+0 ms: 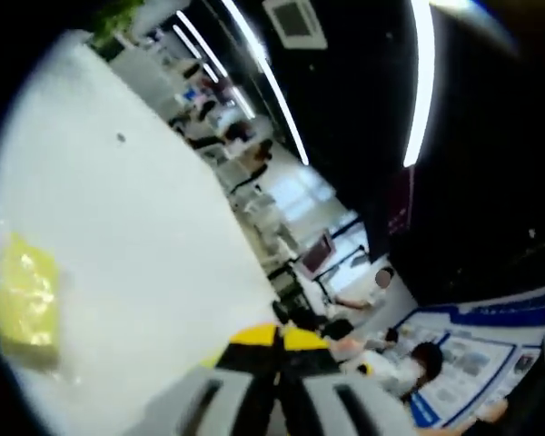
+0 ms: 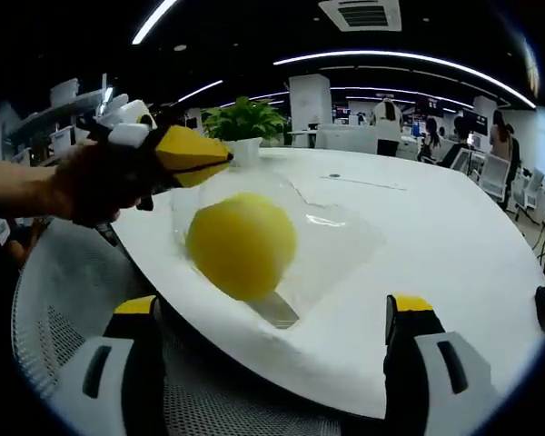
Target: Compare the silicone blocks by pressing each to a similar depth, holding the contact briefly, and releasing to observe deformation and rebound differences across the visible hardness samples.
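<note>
my right gripper (image 2: 271, 363) stands wide open with nothing between its yellow-tipped jaws, one at each lower corner of the right gripper view, and i am hovering off the near edge of the white table (image 2: 454, 245). straight ahead, centred in the gap between the jaws, sits the yellow silicone sample (image 2: 242, 243), rounded like a ball from here, resting on a clear plastic sheet (image 2: 336, 238) close to the table edge. it looks about as wide as tall, so i see no long axis to line up with; a forward approach should meet it squarely. my left gripper (image 2: 177, 154) comes in from the left of that view, its yellow tip just beside the upper left of the sample, and i cannot tell whether it touches. in the left gripper view the jaws (image 1: 277, 350) are tips together with nothing held, tilted away toward the room, and a pale yellow block (image 1: 25, 300) lies on the table well off to the left. i judge the left the nearer one to press the round sample.
</note>
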Tool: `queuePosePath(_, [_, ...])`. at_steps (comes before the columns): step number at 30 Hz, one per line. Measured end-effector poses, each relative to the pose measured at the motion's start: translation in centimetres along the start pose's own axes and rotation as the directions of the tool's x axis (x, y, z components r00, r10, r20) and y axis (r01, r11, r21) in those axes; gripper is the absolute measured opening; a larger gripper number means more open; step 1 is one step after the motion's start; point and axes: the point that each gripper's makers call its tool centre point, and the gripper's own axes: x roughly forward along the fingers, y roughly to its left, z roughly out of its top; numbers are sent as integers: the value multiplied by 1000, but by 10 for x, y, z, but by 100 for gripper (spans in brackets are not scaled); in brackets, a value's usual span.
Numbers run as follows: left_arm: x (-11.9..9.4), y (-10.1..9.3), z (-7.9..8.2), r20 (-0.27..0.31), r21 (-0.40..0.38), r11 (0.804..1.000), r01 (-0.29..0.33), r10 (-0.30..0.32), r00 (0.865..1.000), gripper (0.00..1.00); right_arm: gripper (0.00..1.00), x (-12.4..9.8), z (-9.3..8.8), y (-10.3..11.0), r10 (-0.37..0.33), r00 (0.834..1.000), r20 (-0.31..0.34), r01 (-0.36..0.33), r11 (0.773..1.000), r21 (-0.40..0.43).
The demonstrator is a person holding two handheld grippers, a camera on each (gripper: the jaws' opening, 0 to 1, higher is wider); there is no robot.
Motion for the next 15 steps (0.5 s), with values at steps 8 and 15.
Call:
queuePosePath(8, [18,13,6,7,71,996,-47,47,999,0,96,1,-1,1,9,1000,-5,-8,1000,5])
queuePosePath(15, [26,29,18,15,166,981,-100,99,995,0,96,2,-2,2,14,1000,-14,-14,1000,8])
